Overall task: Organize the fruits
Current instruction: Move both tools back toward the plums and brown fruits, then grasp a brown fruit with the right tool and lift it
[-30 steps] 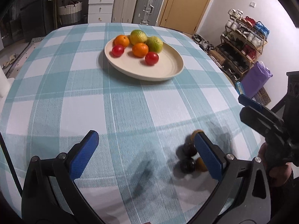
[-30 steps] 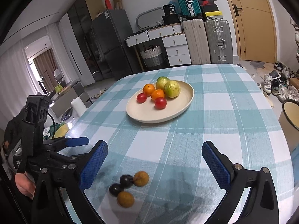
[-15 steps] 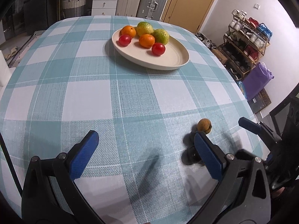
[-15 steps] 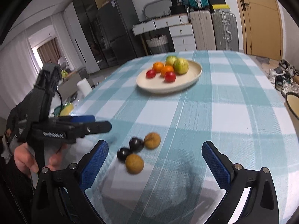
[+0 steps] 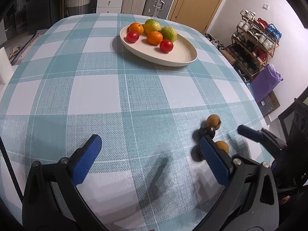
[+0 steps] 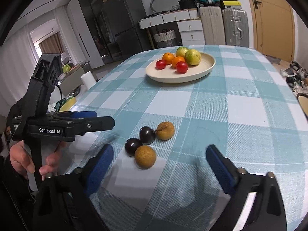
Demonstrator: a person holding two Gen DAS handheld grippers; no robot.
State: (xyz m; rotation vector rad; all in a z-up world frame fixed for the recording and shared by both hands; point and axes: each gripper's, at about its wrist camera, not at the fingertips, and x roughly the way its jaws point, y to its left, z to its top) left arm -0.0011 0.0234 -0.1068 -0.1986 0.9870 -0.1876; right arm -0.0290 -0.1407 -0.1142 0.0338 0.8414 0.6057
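Your right gripper (image 6: 159,161) now lower, nearer loose cluster than a second ago; jaws closing, round tan-brown fruit (image 6: 145,156) between pads, not yet pinched. Your left gripper (image 5: 150,157) spread, empty. Cream oval plate (image 6: 204,71) upper centre awaits it.

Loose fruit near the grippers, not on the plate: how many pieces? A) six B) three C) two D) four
D: the right wrist view shows four pieces lying on the tablecloth: two dark plums and two brown fruits, clustered together, well short of the plate.
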